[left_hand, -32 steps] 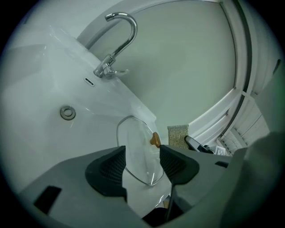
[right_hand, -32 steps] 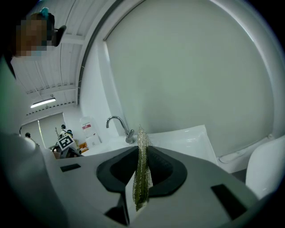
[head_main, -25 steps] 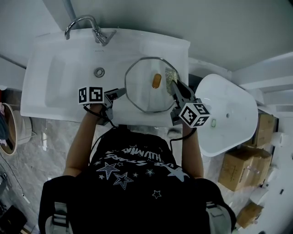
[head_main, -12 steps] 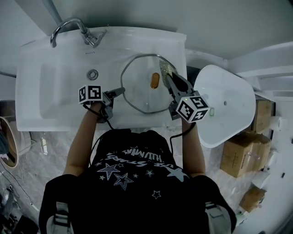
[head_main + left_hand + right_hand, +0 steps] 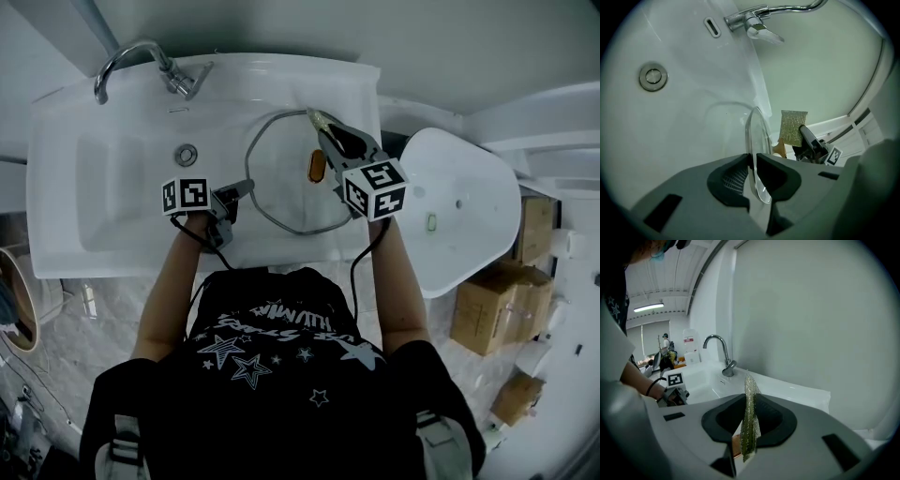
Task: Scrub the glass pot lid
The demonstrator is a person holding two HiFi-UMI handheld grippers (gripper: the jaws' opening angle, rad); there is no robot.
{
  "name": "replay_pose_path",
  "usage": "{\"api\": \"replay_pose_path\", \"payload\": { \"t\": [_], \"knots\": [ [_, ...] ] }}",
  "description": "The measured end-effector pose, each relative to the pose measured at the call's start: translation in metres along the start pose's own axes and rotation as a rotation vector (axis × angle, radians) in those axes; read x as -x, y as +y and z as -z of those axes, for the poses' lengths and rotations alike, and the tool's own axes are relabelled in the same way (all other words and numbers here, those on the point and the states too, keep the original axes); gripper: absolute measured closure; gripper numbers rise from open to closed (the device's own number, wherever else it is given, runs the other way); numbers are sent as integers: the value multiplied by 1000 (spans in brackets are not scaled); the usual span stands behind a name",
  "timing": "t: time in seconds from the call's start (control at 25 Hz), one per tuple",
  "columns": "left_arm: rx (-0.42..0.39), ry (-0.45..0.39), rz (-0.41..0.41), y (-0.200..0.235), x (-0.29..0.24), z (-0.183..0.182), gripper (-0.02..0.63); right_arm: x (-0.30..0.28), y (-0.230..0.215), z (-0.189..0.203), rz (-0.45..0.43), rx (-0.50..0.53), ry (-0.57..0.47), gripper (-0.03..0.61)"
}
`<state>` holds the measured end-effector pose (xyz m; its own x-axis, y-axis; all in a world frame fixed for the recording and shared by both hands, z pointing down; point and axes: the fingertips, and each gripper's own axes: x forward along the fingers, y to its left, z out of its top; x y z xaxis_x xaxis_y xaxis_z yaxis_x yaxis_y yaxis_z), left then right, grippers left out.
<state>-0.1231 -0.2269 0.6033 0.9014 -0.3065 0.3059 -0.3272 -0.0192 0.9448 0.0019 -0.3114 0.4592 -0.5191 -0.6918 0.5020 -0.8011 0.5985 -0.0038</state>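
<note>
The glass pot lid [image 5: 281, 183] with an amber knob [image 5: 316, 167] sits at the right of the white sink [image 5: 112, 159]. My left gripper [image 5: 246, 187] is at its near-left rim. In the left gripper view the lid [image 5: 757, 133] stands nearly edge-on, and the jaws of my left gripper [image 5: 752, 161] are closing, pinching its rim. My right gripper [image 5: 323, 127] is raised over the lid's far side, shut on a glittery scrub pad [image 5: 317, 118]. The pad [image 5: 750, 423] hangs upright between the jaws in the right gripper view.
A chrome faucet [image 5: 141, 56] stands at the sink's back and a drain [image 5: 187, 155] lies in the bowl. A white rounded fixture [image 5: 459, 216] stands right of the sink, with cardboard boxes [image 5: 487, 319] on the floor beyond. A wall rises behind the sink.
My right gripper has carried the scrub pad from the lid's right rim up toward the lid's far edge. The left gripper has stayed at the lid's near-left rim.
</note>
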Motion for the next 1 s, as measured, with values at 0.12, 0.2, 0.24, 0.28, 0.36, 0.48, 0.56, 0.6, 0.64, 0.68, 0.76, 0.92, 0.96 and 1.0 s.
{"api": "replay_pose_path", "payload": {
  "t": [0.12, 0.2, 0.24, 0.28, 0.36, 0.48, 0.56, 0.6, 0.64, 0.68, 0.76, 0.92, 0.96, 1.0],
  "knots": [
    [-10, 5, 13, -1, 0, 0, 552, -15, -2, 1, -1, 50, 54, 512],
    [-13, 10, 18, -1, 1, 0, 555, -23, -7, 6, 11, 63, 90, 512],
    [-15, 13, 19, -1, 0, 0, 555, -26, -11, 9, 19, 65, 110, 512],
    [-16, 15, 20, -1, 0, 0, 557, -29, -14, 13, 28, 69, 132, 512],
    [-14, 18, 24, -1, 0, 1, 559, -35, -19, 23, 46, 94, 183, 512],
    [-8, 23, 36, -1, 1, 1, 565, -41, -21, 36, 47, 120, 244, 512],
    [-2, 21, 44, -1, 1, 0, 567, -46, -19, 39, 19, 86, 256, 512],
    [1, 19, 47, -1, 1, 0, 568, -49, -18, 40, 6, 70, 260, 512],
    [3, 19, 48, -1, 1, 0, 568, -52, -17, 40, -3, 60, 266, 512],
    [3, 21, 50, -1, 1, 0, 568, -55, -17, 41, -10, 54, 275, 512],
    [1, 26, 53, -1, 1, 0, 569, -59, -14, 42, -32, 33, 292, 512],
    [2, 30, 65, -2, 1, 1, 571, -66, -4, 44, -91, 17, 313, 512],
    [5, 30, 67, -3, 1, 1, 571, -67, 0, 45, -110, 25, 323, 512],
    [9, 28, 68, -3, 1, 2, 571, -68, 5, 46, -132, 35, 334, 512]
  ]
}}
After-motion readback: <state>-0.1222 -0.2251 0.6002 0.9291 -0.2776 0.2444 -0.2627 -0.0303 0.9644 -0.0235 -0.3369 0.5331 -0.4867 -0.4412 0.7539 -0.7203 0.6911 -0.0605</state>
